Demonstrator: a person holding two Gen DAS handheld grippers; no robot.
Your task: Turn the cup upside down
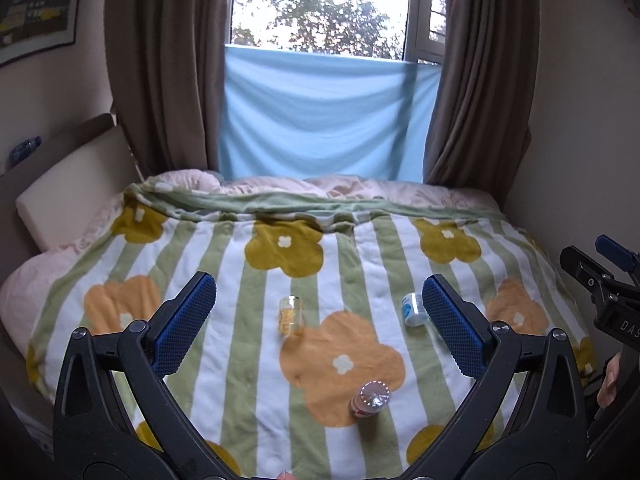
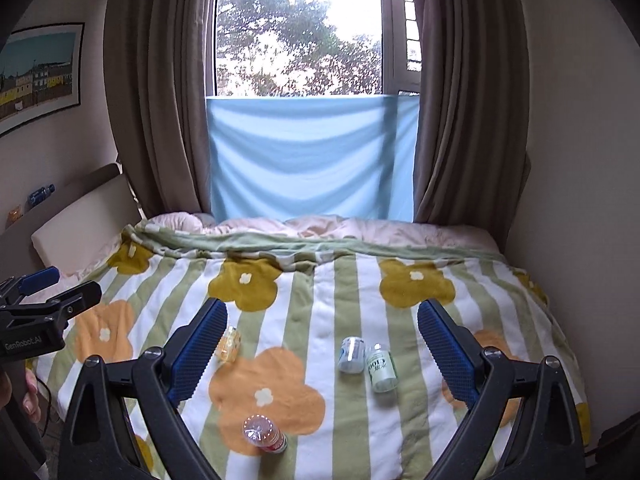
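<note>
Left tongs (image 1: pixel 318 308) and right tongs (image 2: pixel 322 334) both spread wide, gripping nothing, above the green-and-white striped flowered blanket (image 2: pixel 320 312). Small clear amber-tinted cup (image 1: pixel 291 315) on that blanket, between the left tongs' pads, appearing tilted. White blue-labelled bottle (image 2: pixel 352 354) and clear green-labelled bottle (image 2: pixel 383 368) lying between the right tongs. Red-labelled clear bottle (image 2: pixel 264 435) nearer, below.

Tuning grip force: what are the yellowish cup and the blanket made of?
Yellowish cup: clear amber-tinted plastic or glass, can't tell which; smooth and glossy, the blanket's stripes show through it. Blanket: soft fleece-like fabric, matte and fuzzy, dimpled and creased.
</note>
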